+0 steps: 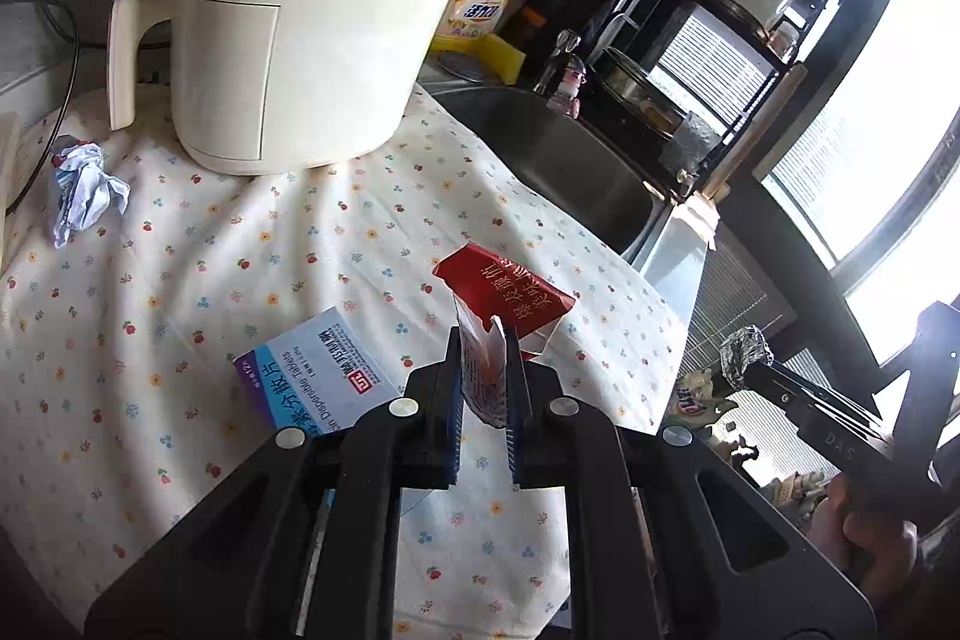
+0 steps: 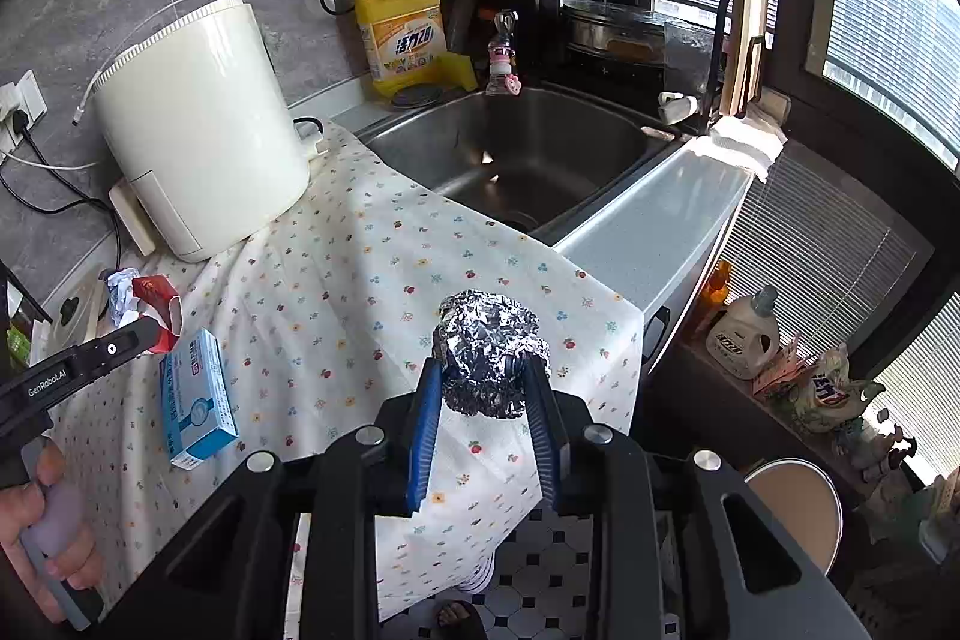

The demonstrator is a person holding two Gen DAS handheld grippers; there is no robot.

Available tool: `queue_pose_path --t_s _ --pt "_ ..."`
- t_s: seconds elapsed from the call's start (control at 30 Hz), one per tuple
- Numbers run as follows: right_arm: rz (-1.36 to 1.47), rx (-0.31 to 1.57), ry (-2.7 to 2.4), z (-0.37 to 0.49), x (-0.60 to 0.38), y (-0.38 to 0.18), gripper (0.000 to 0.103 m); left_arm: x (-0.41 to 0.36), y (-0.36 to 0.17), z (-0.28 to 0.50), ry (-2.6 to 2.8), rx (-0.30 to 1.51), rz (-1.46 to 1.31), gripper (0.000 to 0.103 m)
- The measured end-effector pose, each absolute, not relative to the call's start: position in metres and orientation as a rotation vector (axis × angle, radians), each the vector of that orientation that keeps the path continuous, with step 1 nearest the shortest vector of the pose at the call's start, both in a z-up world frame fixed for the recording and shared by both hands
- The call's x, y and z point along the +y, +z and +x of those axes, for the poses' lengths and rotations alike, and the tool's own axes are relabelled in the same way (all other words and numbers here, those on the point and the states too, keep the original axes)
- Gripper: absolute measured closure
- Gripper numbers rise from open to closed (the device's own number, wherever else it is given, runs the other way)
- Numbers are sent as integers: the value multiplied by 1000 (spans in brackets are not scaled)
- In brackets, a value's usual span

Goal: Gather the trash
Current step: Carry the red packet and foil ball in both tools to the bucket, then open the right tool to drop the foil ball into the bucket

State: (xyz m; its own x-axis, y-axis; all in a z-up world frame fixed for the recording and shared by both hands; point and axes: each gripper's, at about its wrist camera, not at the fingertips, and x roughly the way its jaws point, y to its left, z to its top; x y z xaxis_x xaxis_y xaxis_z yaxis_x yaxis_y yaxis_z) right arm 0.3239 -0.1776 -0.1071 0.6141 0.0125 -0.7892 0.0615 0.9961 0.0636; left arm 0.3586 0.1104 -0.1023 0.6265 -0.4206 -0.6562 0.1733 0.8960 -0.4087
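The left gripper (image 1: 485, 370) was clamped on a flattened red packet (image 1: 504, 301) whose long axis ran away from the jaws over the floral tablecloth (image 1: 210, 244), while the right gripper (image 2: 485, 388) squeezed one crumpled foil ball (image 2: 489, 358) above the cloth's hanging edge. On the cloth lay one blue-and-white medicine box (image 1: 318, 379) and one crumpled paper wad (image 1: 84, 184) beside a cream air fryer (image 1: 300, 4). Beyond stood a steel sink (image 2: 528, 160), one yellow detergent jug (image 2: 405, 28), a grey wall and bright windows.
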Motion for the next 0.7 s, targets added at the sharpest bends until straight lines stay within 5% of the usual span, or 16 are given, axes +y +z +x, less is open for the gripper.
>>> queue_pose_path --t_s 0.7 --pt "238 951 -248 226 -430 -128 75 -154 -101 318 -561 892 -158 92"
